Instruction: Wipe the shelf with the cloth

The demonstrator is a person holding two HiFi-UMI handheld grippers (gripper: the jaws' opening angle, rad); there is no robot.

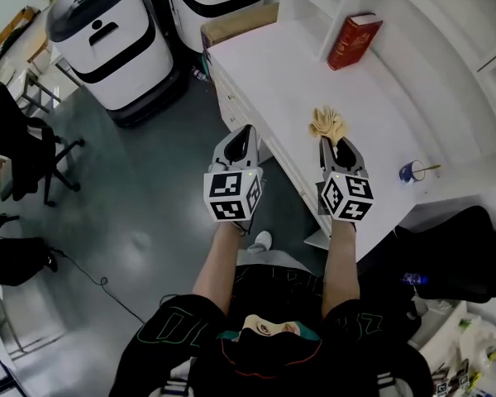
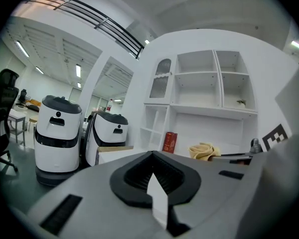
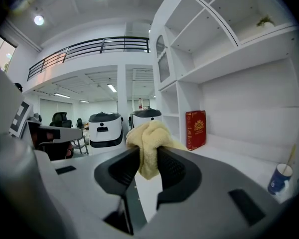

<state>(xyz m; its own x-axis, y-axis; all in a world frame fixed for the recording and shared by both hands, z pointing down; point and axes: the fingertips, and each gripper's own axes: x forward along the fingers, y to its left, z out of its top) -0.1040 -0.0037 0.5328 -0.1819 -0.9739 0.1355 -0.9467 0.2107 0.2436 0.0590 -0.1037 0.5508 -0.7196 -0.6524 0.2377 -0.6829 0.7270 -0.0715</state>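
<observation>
Right gripper (image 3: 148, 156) clamps yellow cloth (image 3: 148, 136) — red book (image 3: 196, 129) lettering illegible.

Pale yellow cloth (image 1: 326, 124), red book (image 1: 354, 41) with gold emblem, white shelf (image 1: 264, 81), blue cup (image 1: 412, 172), black-banded white machines (image 1: 107, 48)

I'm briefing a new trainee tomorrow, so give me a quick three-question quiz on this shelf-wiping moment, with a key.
1. What is clamped in the right gripper?
A) a sponge
B) a yellow cloth
C) a brush
2. True or false: the left gripper grips a corner of the cloth too.
3. Fill in: the blue cup stands on the white shelf to the person's ___ of the right gripper.

Key: 1 B; 2 false, its jaws are together on nothing; 3 right.
</observation>
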